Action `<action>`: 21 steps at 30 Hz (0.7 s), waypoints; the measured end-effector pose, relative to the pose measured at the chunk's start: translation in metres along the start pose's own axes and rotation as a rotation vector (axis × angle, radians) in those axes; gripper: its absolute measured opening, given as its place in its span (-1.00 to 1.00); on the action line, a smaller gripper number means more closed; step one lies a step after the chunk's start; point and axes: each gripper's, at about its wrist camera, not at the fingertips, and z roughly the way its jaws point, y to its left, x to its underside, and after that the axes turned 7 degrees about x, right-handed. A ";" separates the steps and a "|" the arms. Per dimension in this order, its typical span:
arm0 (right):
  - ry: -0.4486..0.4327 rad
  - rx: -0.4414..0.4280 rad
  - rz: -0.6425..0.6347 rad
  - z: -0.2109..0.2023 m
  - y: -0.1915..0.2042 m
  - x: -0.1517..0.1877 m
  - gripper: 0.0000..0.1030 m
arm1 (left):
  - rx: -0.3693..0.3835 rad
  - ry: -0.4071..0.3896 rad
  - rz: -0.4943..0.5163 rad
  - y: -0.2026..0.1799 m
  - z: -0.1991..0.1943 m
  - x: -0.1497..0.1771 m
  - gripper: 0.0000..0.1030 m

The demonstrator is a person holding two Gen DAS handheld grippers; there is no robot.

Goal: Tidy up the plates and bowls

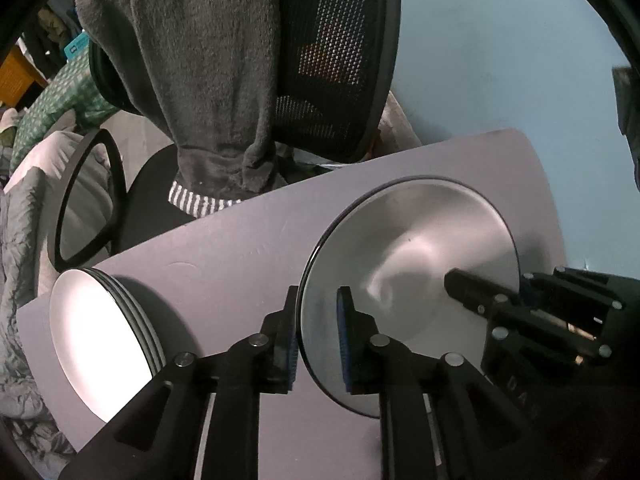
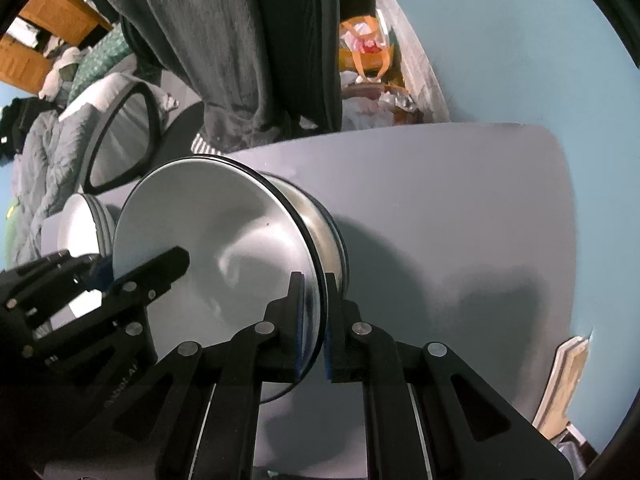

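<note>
Both tools share one load: the left hand-held gripper [image 1: 318,336] straddles the near rim of the steel bowl [image 1: 416,256], one pad inside and one outside, closed to a narrow gap on the thin edge, while the right hand-held gripper [image 2: 314,320] pinches the opposite rim of the same bowl, which seems to sit on another bowl beneath it. Gripping opposite edges likely keeps the wide, slippery bowl level above the worktop [image 1: 240,248]. Off to the outer side of the left tool, a stack of white plates [image 1: 100,340] rests on the worktop, probably the sorted pile.
</note>
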 end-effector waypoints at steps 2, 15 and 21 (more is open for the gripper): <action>-0.001 0.004 -0.001 0.000 0.001 0.001 -0.81 | -0.002 0.005 0.004 0.002 0.002 -0.001 -0.66; 0.014 0.017 0.005 -0.002 0.001 -0.004 -0.80 | 0.030 0.005 0.001 0.003 0.002 0.000 -0.57; 0.001 0.015 0.003 -0.006 0.005 -0.003 -0.62 | 0.039 -0.028 -0.003 0.003 -0.007 -0.002 -0.52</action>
